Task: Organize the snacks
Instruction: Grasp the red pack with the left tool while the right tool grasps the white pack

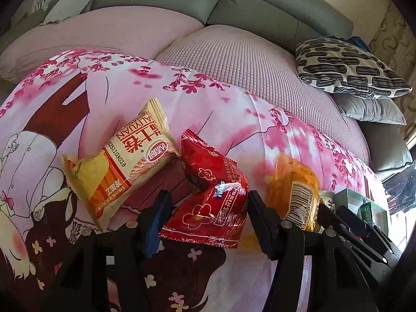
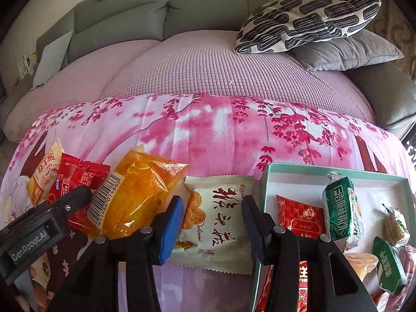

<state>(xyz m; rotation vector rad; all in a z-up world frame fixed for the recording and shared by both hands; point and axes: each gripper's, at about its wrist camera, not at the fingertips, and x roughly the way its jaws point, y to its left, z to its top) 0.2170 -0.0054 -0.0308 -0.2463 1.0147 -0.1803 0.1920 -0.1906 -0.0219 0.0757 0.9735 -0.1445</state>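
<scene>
My left gripper (image 1: 208, 215) is shut on a crumpled red snack packet (image 1: 210, 182), which bends up between the pads. A cream packet with red print (image 1: 124, 161) lies to its left and an orange packet with a barcode (image 1: 293, 189) to its right. In the right wrist view my right gripper (image 2: 212, 223) stands open around a flat white packet with red characters (image 2: 215, 215) that lies on the cloth. Just to the right is a teal-rimmed white box (image 2: 338, 176) that holds a red packet (image 2: 299, 215), a green packet (image 2: 338, 208) and several smaller snacks.
Everything rests on a pink blossom-print cloth (image 2: 208, 135) spread over a lilac sofa seat (image 2: 208, 70). A black-and-white patterned pillow (image 2: 306, 20) on a grey cushion (image 2: 351, 52) sits at the back right. The grey sofa back (image 1: 260, 2) runs behind.
</scene>
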